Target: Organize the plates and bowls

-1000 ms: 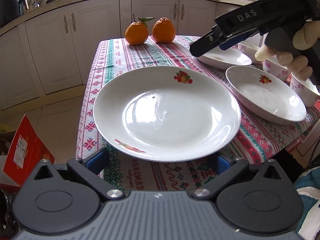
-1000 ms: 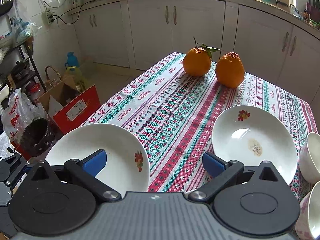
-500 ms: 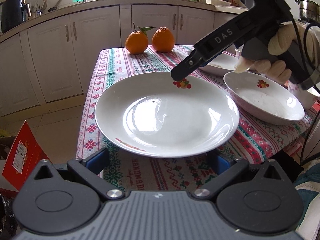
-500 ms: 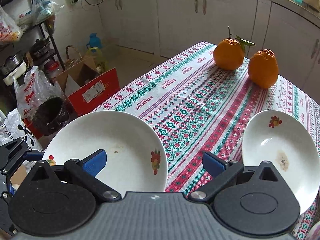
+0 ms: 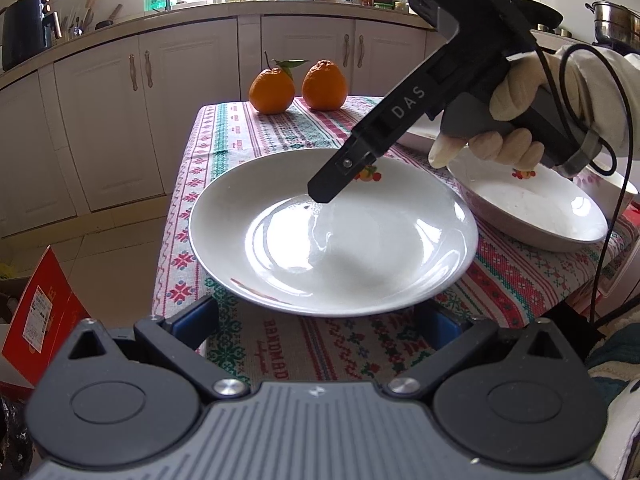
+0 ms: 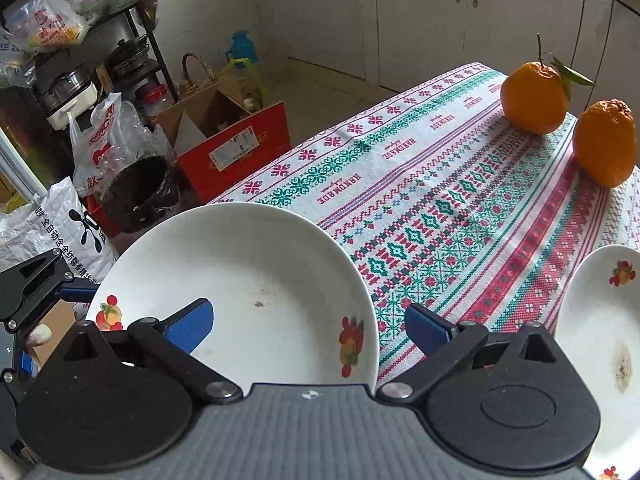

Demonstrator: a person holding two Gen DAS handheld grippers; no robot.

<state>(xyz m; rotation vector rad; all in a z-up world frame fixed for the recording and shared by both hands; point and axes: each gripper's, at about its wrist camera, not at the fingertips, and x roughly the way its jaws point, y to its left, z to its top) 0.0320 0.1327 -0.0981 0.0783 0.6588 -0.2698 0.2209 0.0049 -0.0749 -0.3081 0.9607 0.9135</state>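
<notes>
A large white plate [image 5: 332,236] with fruit prints sits at the table's near left corner, overhanging the edge; it also shows in the right wrist view [image 6: 240,300]. My left gripper [image 5: 320,320] is open, its blue pads on either side of and below the plate's near rim. My right gripper [image 6: 308,324] is open, one finger above the plate's bowl, the other over its far rim; its finger [image 5: 340,176] shows in the left view. A second white plate [image 5: 532,212] lies to the right. A third plate [image 6: 600,344] lies further back.
Two oranges [image 5: 298,88] stand at the table's far end on the patterned cloth [image 6: 440,208]. A small bowl [image 5: 608,188] sits behind the second plate. On the floor left of the table are a red box [image 6: 236,148], bags and a black bin [image 6: 140,192].
My right gripper has swung left and down from over the table's right side to over the large plate. The left gripper has stayed at the plate's near rim.
</notes>
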